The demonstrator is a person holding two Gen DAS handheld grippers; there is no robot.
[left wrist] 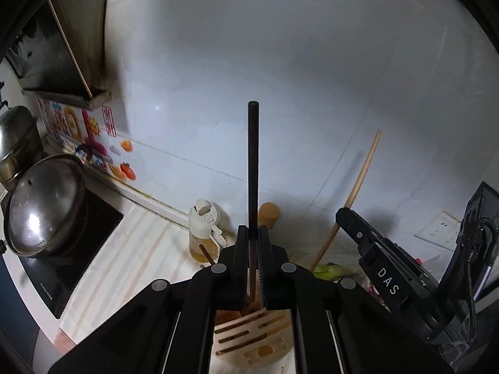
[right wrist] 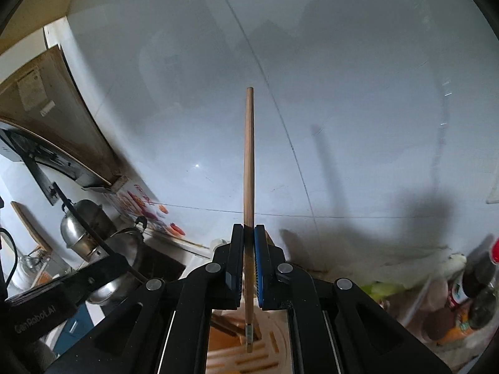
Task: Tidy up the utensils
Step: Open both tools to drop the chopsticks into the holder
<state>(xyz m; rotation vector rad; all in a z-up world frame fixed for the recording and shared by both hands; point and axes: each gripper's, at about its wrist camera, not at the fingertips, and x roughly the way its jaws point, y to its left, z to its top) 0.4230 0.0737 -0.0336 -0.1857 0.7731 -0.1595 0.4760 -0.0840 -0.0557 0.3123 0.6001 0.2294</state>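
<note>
I held two utensils at once, one in each tool. The left gripper [left wrist: 253, 233] was closed down to a narrow slot on a dark chopstick [left wrist: 253, 162], which stood upright between the jaws with most of its length above them. Its lower end hung over the slotted wooden utensil holder [left wrist: 249, 333] on the counter [left wrist: 140, 249]; I could not tell whether the tip had entered a slot.

The right gripper [right wrist: 248, 233] was likewise nearly closed, clamped on a light wooden chopstick [right wrist: 249, 155]. That stick was also close to upright, and its bottom end reached down to the holder [right wrist: 237, 355], at or just above one opening; contact could not be confirmed.

Handling assessment: both sticks appeared light, stiff and thin. A smooth round shaft of this kind would likely pivot or slide between flat pads if the grip slackened. Each stick was held low on its shaft, leaving a long free upper part, so I judged that any sideways nudge at the top would lever the tip off its slot. A hold nearer the lower third, square across the pads, seemed best for a straight descent.

A glass oil bottle [left wrist: 204, 233] stood just behind the holder.
</note>
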